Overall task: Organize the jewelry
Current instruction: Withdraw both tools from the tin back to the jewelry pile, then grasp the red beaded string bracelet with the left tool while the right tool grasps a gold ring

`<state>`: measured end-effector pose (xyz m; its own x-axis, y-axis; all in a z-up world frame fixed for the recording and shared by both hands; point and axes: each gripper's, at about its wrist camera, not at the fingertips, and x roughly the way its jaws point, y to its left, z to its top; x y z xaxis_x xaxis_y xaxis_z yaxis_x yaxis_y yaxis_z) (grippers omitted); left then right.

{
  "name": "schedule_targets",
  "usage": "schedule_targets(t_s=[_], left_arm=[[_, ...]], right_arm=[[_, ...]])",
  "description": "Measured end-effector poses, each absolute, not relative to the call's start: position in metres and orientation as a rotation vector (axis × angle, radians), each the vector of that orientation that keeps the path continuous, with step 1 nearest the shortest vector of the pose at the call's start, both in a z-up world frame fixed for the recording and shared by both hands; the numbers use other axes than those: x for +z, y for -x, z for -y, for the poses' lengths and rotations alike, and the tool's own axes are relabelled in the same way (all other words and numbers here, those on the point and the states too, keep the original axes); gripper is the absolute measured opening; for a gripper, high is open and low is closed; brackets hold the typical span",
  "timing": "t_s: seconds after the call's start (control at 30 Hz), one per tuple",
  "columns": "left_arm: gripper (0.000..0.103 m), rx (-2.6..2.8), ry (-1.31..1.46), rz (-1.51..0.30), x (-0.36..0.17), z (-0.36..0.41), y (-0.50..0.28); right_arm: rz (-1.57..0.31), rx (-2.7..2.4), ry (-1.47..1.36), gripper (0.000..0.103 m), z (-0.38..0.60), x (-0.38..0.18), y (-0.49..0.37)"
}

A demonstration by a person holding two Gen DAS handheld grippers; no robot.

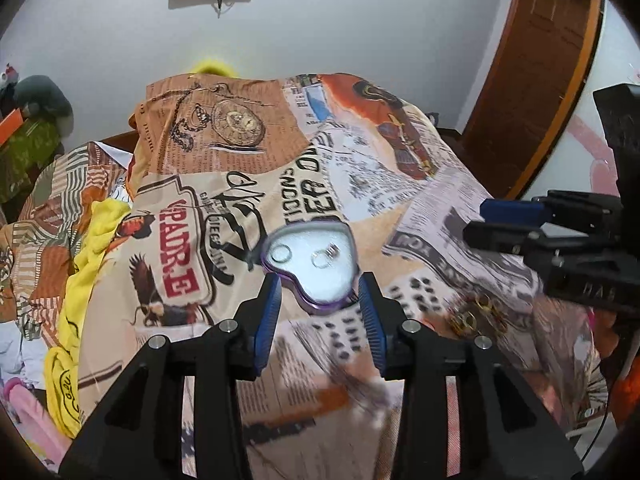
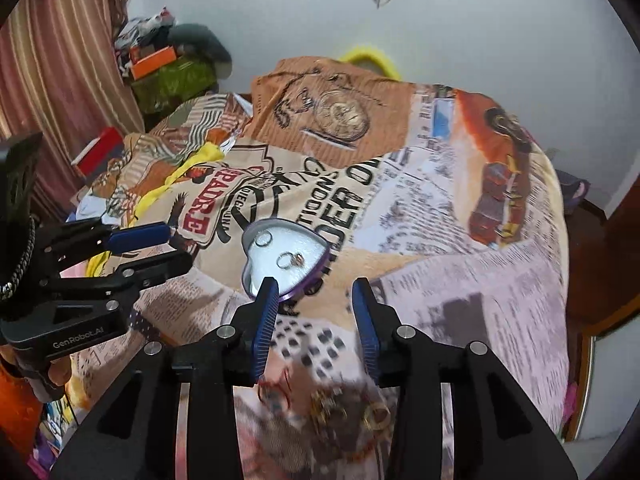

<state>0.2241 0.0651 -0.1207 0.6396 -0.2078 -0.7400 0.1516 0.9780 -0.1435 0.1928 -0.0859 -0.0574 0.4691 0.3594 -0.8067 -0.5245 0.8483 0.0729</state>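
Note:
A purple heart-shaped tin lies open on the printed bedsheet, also in the right wrist view. Two silver rings lie in it: a plain one at the left and one with a stone near the middle. My left gripper is open, its jaws either side of the tin's near tip, holding nothing. My right gripper is open and empty, just right of the tin's near edge. A blurred heap of gold jewelry lies on the sheet under the right gripper, also visible in the left wrist view.
The bedsheet covers a raised, uneven mound. Yellow cloth and crumpled bedding lie at the left. A wooden door stands at the right. Clutter and a curtain fill the far left corner. The white wall is behind.

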Motion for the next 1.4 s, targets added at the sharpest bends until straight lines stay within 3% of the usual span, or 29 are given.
schedule_targets(t_s=[0.6,0.77,1.4], left_arm=[[0.042,-0.302,0.046,-0.934,-0.153,-0.007,-0.193],[0.048,-0.327,0.008,-0.955,-0.166,0.013,-0.197],[0.050,-0.353,-0.035,-0.961,-0.193,0.029,-0.210]], right_arm=[[-0.937,0.432,0.194,0.035,0.159,-0.078,-0.151],[-0.977,0.428,0.205,0.035,0.168,-0.098,-0.146],[-1.040,0.514,0.233,0.035,0.153,-0.133,-0.154]])
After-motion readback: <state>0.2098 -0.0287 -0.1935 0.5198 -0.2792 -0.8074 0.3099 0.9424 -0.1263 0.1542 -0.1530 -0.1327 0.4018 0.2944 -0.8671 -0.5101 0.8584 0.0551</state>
